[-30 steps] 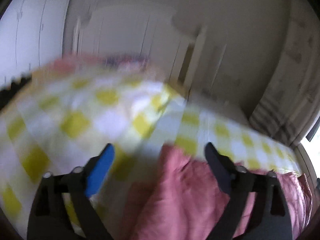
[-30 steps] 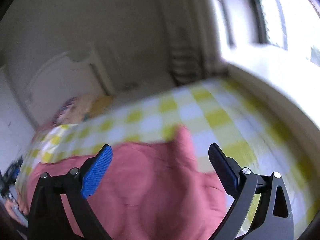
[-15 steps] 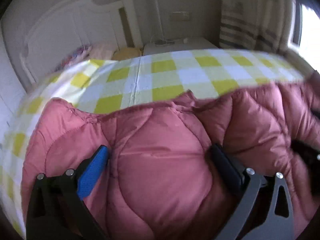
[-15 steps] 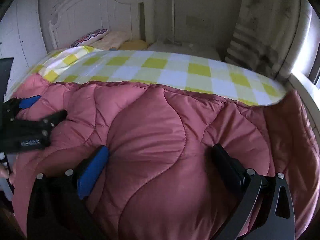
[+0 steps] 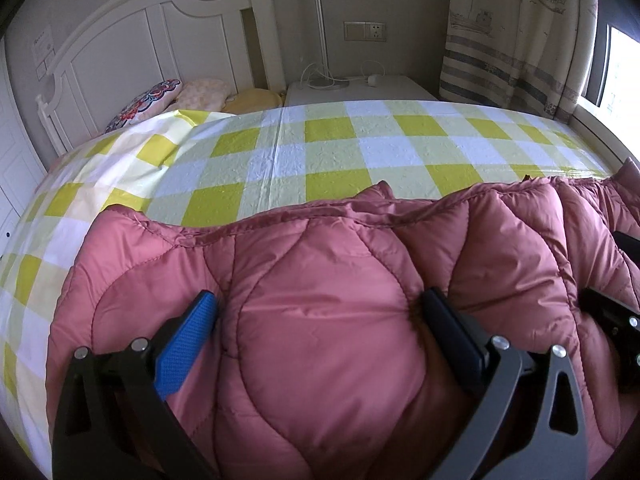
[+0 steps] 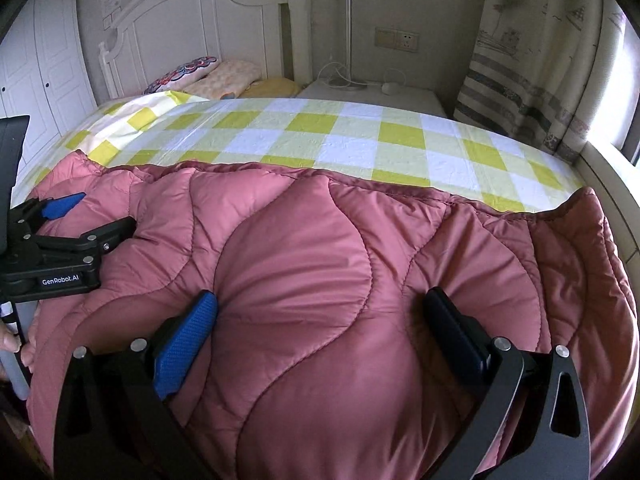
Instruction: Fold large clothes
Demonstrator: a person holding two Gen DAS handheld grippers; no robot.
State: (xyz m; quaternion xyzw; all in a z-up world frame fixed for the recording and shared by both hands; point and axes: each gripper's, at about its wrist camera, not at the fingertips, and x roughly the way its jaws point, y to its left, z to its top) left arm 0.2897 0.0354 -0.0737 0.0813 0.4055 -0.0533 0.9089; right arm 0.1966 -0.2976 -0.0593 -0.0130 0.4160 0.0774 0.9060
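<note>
1. The bed (image 5: 328,152) fills most of what I see, covered by a yellow-and-white checked sheet (image 6: 360,140). The headboard (image 5: 132,40) and pillows (image 6: 224,74) are at the far end, with a nightstand (image 5: 360,88) and a curtain (image 6: 532,80) to the far right.

2. The pink quilted coat (image 6: 304,264), or something padded like it, lies across the near part of the bed. Its far edge runs straight across the checks, and its right end bunches up near the window side of the bed.

3. My right gripper (image 6: 320,328) points down into the padding. Its fingers (image 6: 188,336) have just been opening and now stand as wide as they go. They straddle a puffy bulge but do not pinch it, so they hold nothing.

4. My left gripper (image 5: 320,328) sits the same way further left, fingers (image 5: 188,336) spread wide around a bulge and gripping nothing. The right view shows it from the side (image 6: 60,248) with my hand (image 6: 16,344) below it.

5. What could go wrong:
- Closing here would likely catch only the top layer of slippery shell, so the lining may slide and the fold may come up lopsided.
- The bulk is springy, so a shallow pinch may pop loose mid-lift.
- Uneven pulls from the two hands could skew the straight far edge.
- Dragging low could rumple the sheet.
</note>
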